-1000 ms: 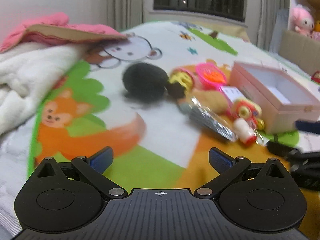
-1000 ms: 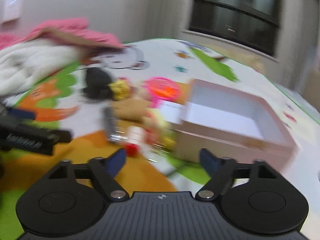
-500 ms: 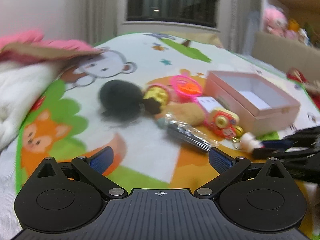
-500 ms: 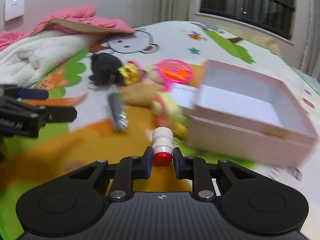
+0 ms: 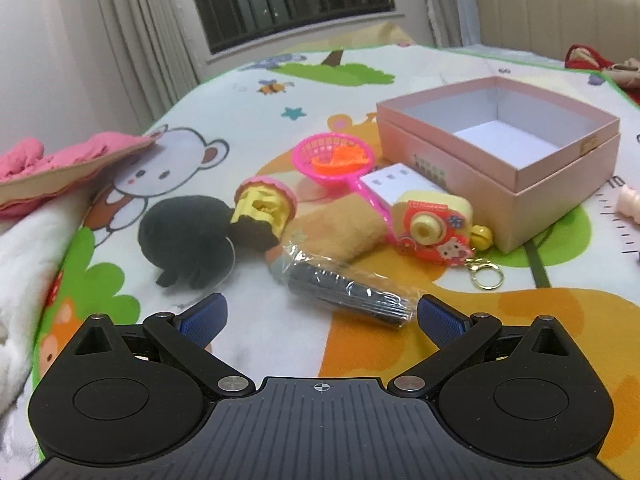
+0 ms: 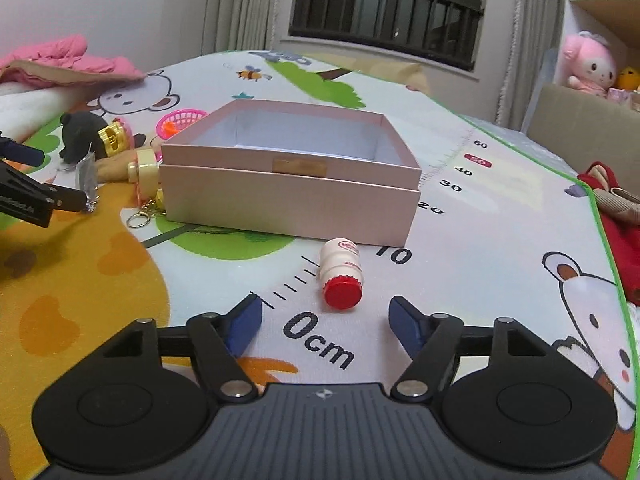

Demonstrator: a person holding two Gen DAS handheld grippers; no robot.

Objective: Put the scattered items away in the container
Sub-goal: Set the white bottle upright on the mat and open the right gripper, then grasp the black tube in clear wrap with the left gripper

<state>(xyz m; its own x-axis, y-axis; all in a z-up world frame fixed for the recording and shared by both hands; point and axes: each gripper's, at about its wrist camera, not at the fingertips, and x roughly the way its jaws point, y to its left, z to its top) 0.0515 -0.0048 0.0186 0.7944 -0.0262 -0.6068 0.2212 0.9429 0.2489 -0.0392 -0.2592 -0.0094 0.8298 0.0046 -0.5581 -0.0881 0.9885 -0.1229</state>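
Bottle [image 6: 341, 274] loose — right gripper [image 6: 325, 322] apart

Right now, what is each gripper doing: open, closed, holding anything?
Left gripper: open, empty, over the bagged dark item.
Right gripper: open, empty; small bottle lies ahead.

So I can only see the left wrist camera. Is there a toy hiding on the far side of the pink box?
Observer: Yes, a little white bottle lies on its side on the mat, just outside the pink box.
Operator: Is the right gripper holding it?
Observer: No. The right gripper is open, and the bottle lies just ahead of it, untouched.
Operator: Which way does its lid point?
Observer: Its red cap points back at the right gripper, beside the printed "0cm" mark.
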